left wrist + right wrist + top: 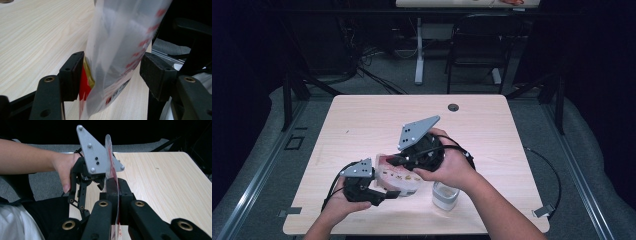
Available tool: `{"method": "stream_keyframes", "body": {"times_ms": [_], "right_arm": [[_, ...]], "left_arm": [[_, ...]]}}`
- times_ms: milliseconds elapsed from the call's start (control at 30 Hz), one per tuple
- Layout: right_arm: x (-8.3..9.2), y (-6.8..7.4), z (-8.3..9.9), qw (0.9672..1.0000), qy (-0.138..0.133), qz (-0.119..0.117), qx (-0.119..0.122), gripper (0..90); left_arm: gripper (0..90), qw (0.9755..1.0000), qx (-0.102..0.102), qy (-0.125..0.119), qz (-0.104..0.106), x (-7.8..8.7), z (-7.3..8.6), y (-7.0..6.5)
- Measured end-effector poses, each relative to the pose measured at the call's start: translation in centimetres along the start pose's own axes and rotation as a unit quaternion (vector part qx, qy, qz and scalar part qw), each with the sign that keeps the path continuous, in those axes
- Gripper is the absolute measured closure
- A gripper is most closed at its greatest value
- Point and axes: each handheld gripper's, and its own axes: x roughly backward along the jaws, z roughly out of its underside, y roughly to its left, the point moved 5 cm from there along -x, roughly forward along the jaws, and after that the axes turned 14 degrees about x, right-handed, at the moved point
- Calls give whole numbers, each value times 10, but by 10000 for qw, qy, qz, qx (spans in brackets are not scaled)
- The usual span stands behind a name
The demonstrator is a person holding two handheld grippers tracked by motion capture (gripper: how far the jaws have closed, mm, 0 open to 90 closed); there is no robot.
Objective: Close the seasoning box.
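Note:
A clear plastic bag with red print is held up just above the table between the two hands. My right gripper is shut on the bag's upper edge, its jaws pressed flat together on the film. My left gripper stands open around the bag's lower part. The left pad lies against the red and yellow content inside, while the right pad stands apart from the film. The left gripper's grey plate shows just behind the bag.
A small clear cup stands on the table just under my right wrist, near the front edge. A cable hole sits at the far edge. A dark chair and a desk leg stand beyond the table.

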Motion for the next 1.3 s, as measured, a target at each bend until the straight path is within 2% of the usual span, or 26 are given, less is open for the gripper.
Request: {"method": "stream_keyframes", "body": {"times_ms": [167,300,733,1033,1300], "right_arm": [[2,0,-2,10000,-31,26,17,900],[5,-1,-4,10000,-49,49,33,900],[5,0,-4,10000,-50,69,35,900],[5,0,-3,10000,-57,48,12,900],[5,-1,-1,9999,-104,40,-7,900]], "left_arm": [[370,10000,29,-40,43,-2,1,1],[369,10000,24,12,-20,-4,4,3],[373,9999,100,51,-7,-8,7,5],[446,9998,136,147,26,-7,8,4],[496,9998,128,163,-48,-4,8,4]]}}
